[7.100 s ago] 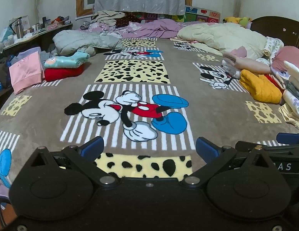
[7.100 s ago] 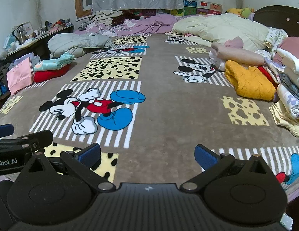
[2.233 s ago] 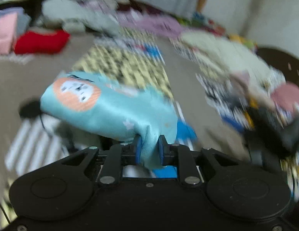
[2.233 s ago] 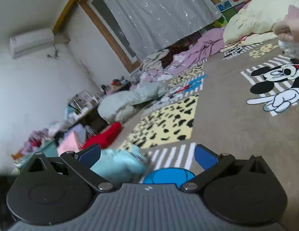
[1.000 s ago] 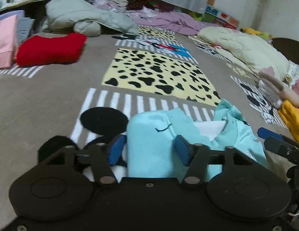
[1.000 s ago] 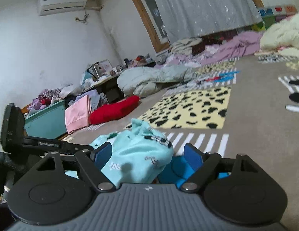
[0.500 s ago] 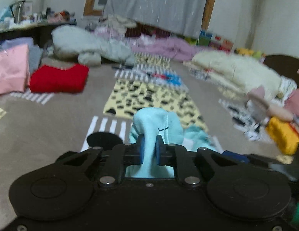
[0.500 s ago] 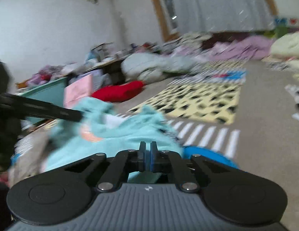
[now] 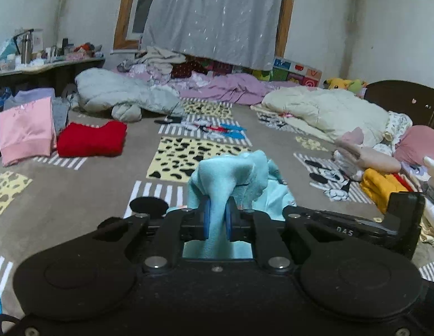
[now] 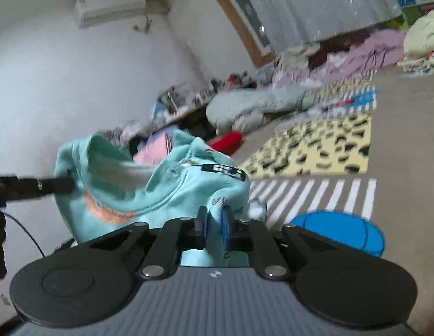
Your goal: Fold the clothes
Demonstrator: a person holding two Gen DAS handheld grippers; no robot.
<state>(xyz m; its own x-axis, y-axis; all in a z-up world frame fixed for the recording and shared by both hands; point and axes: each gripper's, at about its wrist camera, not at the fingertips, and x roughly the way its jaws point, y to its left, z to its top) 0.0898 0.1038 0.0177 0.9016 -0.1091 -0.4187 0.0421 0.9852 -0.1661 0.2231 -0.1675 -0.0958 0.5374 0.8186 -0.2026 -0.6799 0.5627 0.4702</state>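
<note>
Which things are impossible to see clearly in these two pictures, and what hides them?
- Light blue garment, left wrist view: lower part hidden behind the left gripper.
- Same garment, right wrist view: its print is motion-blurred; the right gripper covers its bottom.
- Items on the side table, left wrist view: too small.
- Yellow garment: partly behind the other gripper.

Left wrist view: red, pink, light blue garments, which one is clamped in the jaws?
The light blue garment, bunched up between the left gripper jaws. The folded red garment and pink garment lie apart at the bed's far left.
</note>
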